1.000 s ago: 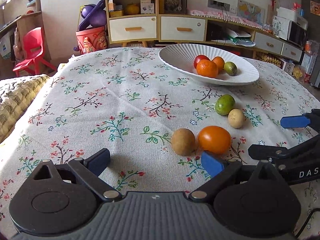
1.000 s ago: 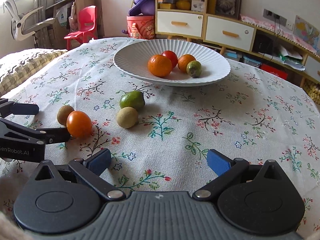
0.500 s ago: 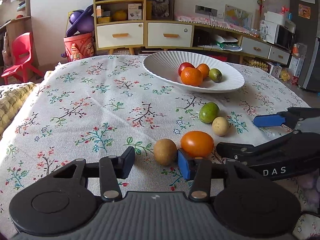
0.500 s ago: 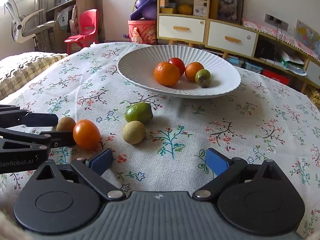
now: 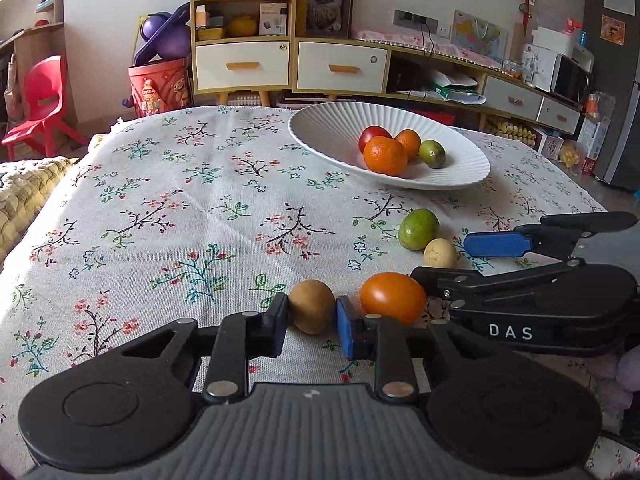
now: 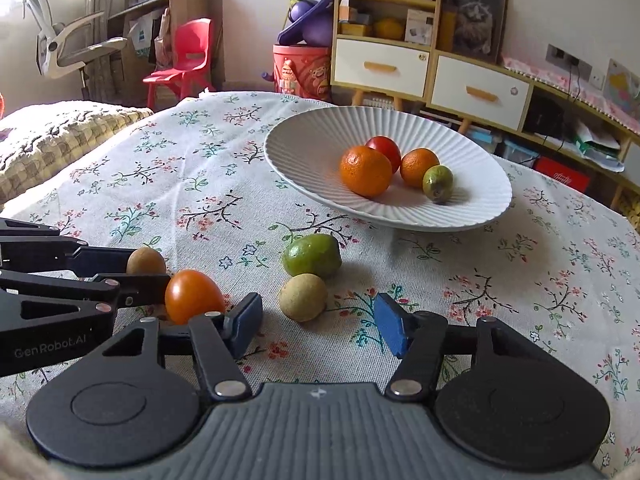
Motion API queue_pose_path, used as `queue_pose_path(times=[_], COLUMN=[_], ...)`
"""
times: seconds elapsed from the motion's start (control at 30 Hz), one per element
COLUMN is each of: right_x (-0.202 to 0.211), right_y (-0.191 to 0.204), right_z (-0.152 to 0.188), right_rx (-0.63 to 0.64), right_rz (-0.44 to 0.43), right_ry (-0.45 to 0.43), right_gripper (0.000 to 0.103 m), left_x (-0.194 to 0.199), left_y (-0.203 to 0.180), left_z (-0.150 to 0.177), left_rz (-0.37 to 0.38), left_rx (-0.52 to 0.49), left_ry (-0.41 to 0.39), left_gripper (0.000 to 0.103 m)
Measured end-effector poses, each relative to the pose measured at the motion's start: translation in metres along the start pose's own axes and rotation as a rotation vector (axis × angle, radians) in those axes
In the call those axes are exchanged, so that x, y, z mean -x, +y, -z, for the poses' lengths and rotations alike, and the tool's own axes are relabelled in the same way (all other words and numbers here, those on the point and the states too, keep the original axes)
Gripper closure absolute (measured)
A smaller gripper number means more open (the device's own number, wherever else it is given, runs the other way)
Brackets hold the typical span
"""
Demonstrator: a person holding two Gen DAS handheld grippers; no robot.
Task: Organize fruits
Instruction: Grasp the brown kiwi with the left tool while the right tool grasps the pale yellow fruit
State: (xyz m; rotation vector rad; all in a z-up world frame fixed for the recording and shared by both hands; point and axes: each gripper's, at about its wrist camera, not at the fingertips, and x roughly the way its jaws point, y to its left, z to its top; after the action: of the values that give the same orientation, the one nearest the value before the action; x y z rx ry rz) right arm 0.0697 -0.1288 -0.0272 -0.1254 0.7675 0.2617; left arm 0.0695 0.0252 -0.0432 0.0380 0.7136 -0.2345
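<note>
My left gripper (image 5: 312, 322) is shut on a brown round fruit (image 5: 311, 306) that rests on the floral tablecloth; it also shows in the right wrist view (image 6: 146, 261). An orange tomato-like fruit (image 5: 393, 297) lies just right of it. My right gripper (image 6: 318, 322) is open, its fingers on either side of a pale yellow-brown fruit (image 6: 303, 297), not touching it. A green lime (image 6: 312, 255) lies just beyond. The white ribbed bowl (image 6: 472, 212) at the back holds two oranges, a red tomato and a small green fruit.
The floral tablecloth (image 5: 180, 220) covers the table. A woven yellow cushion (image 6: 52, 136) lies off the left edge. Cabinets, a red chair and a red bucket stand behind the table. The two grippers sit close together near the front.
My left gripper moved forward and closed its fingers onto the brown fruit. My right gripper advanced toward the pale fruit and narrowed somewhat, still open.
</note>
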Motion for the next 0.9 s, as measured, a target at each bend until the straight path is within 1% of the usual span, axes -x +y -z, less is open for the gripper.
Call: queue_pose_path(times=[0.07,0.1,0.17,0.2,0.27,0.3,0.63,0.9], right_x=[0.000,0.000,0.000,0.001,0.001,0.002,0.008,0.016], right_y=[0.001,0.002,0.002,0.002,0.001,0.001,-0.005,-0.017], right_z=[-0.001,-0.001,-0.001,-0.002,-0.002,-0.002,-0.003,-0.006], right_rx=[0.002,0.003,0.004,0.004,0.002,0.000,-0.028,-0.077], right_rz=[-0.006,-0.008,-0.012,-0.015,-0.022,-0.027,-0.053,-0.062], right_ry=[0.000,0.001,0.002,0.002,0.004,0.006,0.023,0.012], right_gripper=[0.057,0.059,0.066,0.069,0.078,0.079,0.080,0.080], left_x=[0.000,0.000,0.000,0.000,0.000,0.000,0.002,0.005], left_y=[0.001,0.001,0.001,0.001,0.002,0.002,0.010,0.013], left_z=[-0.001,-0.001,-0.001,-0.001,-0.001,-0.002,-0.008,-0.015], left_rz=[-0.002,-0.003,-0.004,-0.006,-0.007,-0.007,-0.016,-0.008], left_rx=[0.004,0.005,0.006,0.007,0.010,0.011,0.057,0.091], left_ry=[0.003,0.004,0.007,0.008,0.010,0.011,0.028,0.021], left_gripper=[0.094,0.094,0.094,0.094,0.094,0.094,0.094,0.094])
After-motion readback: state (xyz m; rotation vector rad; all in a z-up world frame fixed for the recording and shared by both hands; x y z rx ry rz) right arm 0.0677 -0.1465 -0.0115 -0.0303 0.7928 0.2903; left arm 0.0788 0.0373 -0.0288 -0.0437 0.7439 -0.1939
